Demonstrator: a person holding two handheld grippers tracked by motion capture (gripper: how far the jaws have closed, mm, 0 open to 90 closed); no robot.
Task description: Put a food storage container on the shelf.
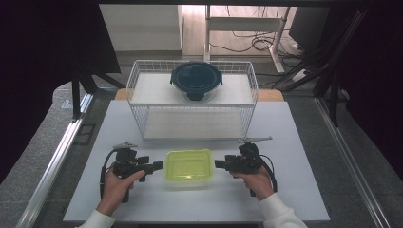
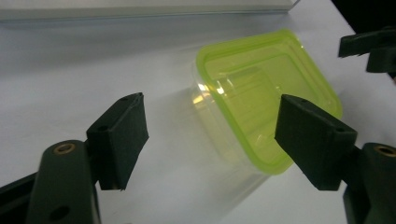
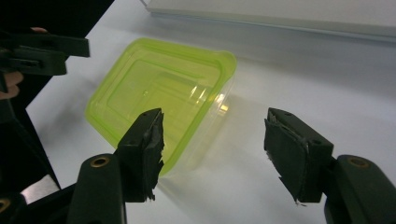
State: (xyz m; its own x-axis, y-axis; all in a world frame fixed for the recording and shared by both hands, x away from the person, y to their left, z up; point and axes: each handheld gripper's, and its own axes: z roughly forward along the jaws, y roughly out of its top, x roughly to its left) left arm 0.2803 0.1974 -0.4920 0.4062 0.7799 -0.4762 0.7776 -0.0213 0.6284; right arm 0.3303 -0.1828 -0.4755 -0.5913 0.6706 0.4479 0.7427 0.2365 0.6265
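While the green-lidded container (image 1: 188, 165) sits on the desk (image 1: 285, 142) squarely between them, the left claw (image 1: 157, 166) and right claw (image 1: 219, 164) flank it equally near, both gaping and empty.

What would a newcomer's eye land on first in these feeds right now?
The bright yellow-green lidded container at the table's near edge, flanked by the left hand-held gripper and the right hand-held gripper, both open and pointing at it without touching. Next, the dark round lidded container on the upper shelf of the white wire rack behind.
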